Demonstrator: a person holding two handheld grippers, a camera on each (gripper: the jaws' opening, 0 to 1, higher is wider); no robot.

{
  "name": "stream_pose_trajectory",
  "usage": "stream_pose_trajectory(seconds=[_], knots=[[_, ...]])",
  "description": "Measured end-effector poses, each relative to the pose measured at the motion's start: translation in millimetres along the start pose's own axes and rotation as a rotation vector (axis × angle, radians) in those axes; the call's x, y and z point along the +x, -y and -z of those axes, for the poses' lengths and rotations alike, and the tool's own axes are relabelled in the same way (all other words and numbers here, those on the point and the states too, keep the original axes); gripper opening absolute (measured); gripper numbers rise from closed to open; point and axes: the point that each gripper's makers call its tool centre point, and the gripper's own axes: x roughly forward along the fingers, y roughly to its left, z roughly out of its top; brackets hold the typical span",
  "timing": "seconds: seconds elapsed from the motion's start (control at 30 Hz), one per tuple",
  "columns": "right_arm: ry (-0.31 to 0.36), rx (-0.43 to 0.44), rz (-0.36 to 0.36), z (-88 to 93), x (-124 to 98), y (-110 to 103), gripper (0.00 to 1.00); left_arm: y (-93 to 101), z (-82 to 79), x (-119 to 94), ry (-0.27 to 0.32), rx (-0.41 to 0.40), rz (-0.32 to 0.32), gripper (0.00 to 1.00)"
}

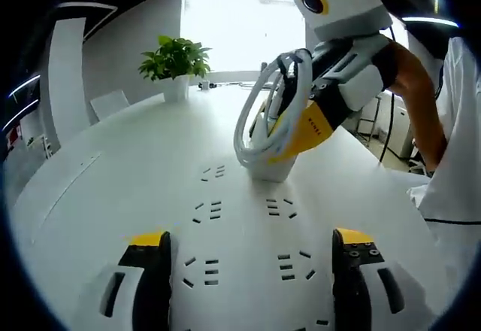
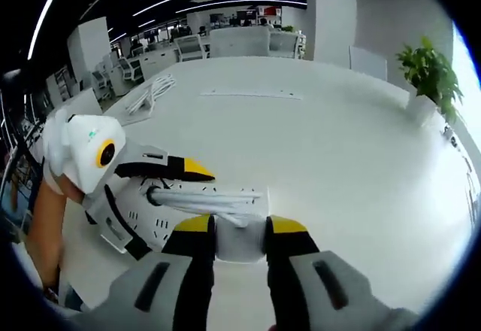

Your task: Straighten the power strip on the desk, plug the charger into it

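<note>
A white power strip (image 1: 248, 233) lies flat on the white desk (image 1: 113, 165), running away between my left gripper's (image 1: 252, 238) two jaws, which press against its long sides. At its far end stands the white charger (image 1: 267, 167), its cable (image 1: 255, 113) coiled in a loop, and my right gripper (image 1: 289, 132) is shut on it from above. In the right gripper view the charger (image 2: 240, 244) sits clamped in my right gripper (image 2: 240, 226), with the coiled cable (image 2: 207, 198) just beyond. There my left gripper (image 2: 154, 199) holds the power strip (image 2: 146, 218) at the left.
A potted plant (image 1: 176, 64) (image 2: 428, 71) stands at the desk's far side. Another white cable bundle (image 2: 150, 94) lies on the desk further off. A person's arm (image 1: 417, 90) reaches in from the right. Office chairs and desks fill the background.
</note>
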Motion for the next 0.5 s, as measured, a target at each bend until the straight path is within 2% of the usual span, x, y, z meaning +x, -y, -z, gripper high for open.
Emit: stream_pose_trajectory(seconds=[0.37,0.4,0.5], knots=[[0.028,0.012,-0.015,-0.9,-0.1,-0.4,0.25,0.8,-5.3,-1.3,0.030,-0.006,0.057,0.87],[0.037,0.004,-0.029,-1.5,0.1,-0.4,0.25,1.2,-5.4,-1.2,0.030,-0.006,0.058,0.87],[0.089,-0.110,-0.172,-4.6,1.4,-6.2,0.28,3.0,-5.4,-1.5,0.030,-0.006,0.053,0.88]])
